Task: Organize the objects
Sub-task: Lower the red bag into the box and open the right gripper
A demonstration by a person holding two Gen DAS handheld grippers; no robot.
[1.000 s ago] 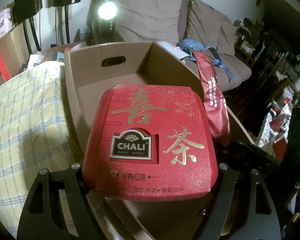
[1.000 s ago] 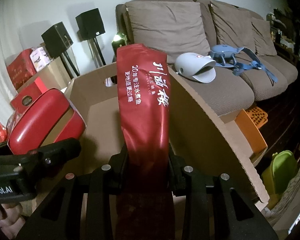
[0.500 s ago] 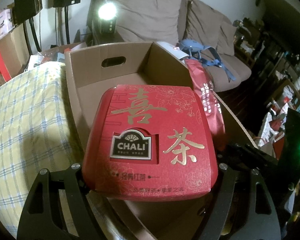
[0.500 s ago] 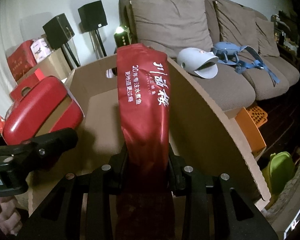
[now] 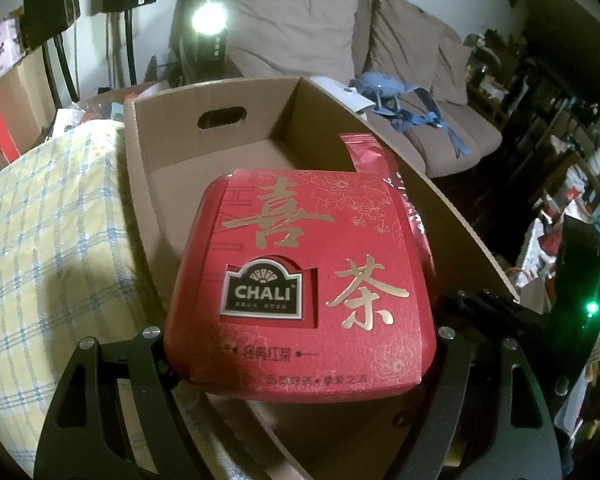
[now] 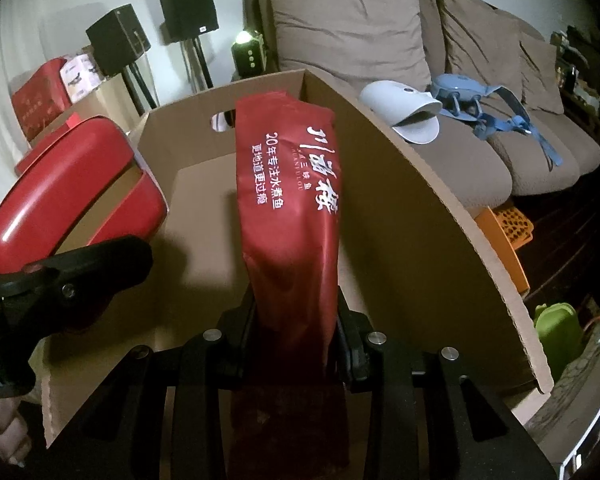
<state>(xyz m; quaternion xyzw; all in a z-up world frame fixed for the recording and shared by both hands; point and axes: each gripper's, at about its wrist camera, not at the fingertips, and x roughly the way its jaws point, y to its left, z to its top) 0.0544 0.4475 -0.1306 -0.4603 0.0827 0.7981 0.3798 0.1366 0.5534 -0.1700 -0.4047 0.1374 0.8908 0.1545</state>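
The red CHALI tea box (image 5: 300,288) is clamped between the fingers of the left gripper (image 5: 300,344), which stand wide on its two sides, and it hangs above the near left part of the open cardboard carton (image 5: 220,92). The red foil pouch (image 6: 290,208) with white lettering is pinched low down by the right gripper (image 6: 296,328), its fingers drawn in close on it, and it stands tilted over the carton's inside, near the long right wall.

Neither thing is down yet — as far as the views show, the carton's floor is bare, so the packing looks barely begun: both items have to be lowered in and let go.

The tea box covers the near half of the carton floor in the left view, and the pouch hides a strip of it in the right, so something small may lie there unseen. The pouch's lower end is lost in shadow below the fingers. What the carton rests on is not shown — a checked cloth (image 5: 40,240) lies just beside its left wall, a brown sofa (image 6: 380,40) beyond.
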